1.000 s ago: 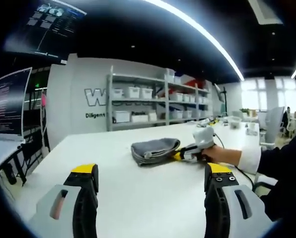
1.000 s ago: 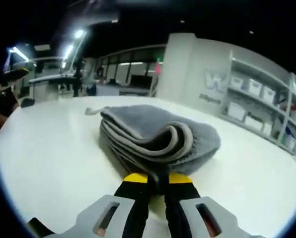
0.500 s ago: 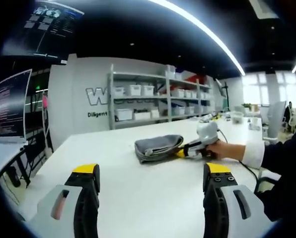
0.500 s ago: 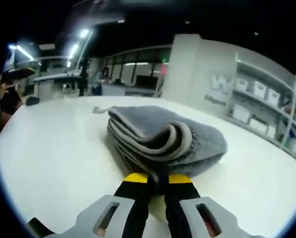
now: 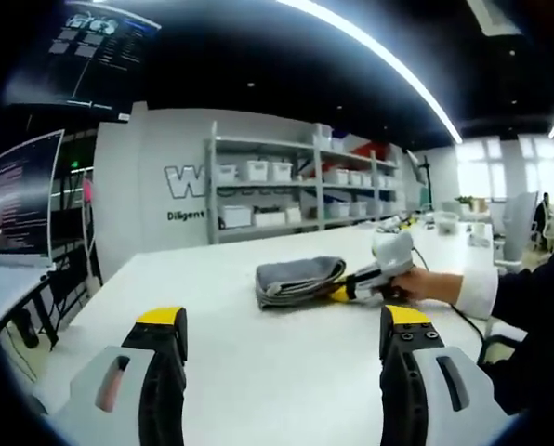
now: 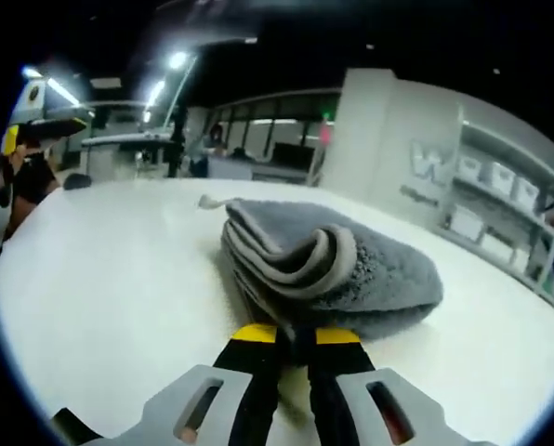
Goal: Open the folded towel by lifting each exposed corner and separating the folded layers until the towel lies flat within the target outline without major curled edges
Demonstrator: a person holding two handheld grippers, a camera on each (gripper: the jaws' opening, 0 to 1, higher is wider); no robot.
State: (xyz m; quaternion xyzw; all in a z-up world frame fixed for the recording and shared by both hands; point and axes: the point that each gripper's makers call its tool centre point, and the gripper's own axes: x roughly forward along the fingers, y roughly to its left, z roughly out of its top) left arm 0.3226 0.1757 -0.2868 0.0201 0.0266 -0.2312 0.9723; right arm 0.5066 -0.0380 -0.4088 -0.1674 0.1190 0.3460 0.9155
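A folded grey towel [image 5: 298,279] lies on the white table [image 5: 258,362], several layers thick with a curled top fold [image 6: 323,265]. My right gripper [image 6: 294,335] is shut on the towel's near edge, its yellow-tipped jaws pressed together at the lower layers. In the left gripper view that same gripper [image 5: 337,294] reaches in from the right, held by a hand. My left gripper [image 5: 282,321] hovers open over the table, well short of the towel, with nothing between its jaws.
Grey shelving with white bins [image 5: 286,190] lines the far wall. A monitor [image 5: 17,195] stands at the left edge of the table. A small loop tag [image 6: 208,201] sticks out at the towel's far corner. Small items [image 5: 441,223] sit at the far right.
The right gripper has kept its hold on the towel's edge while the towel shifted slightly right in both views. The left gripper stays open and nearly still.
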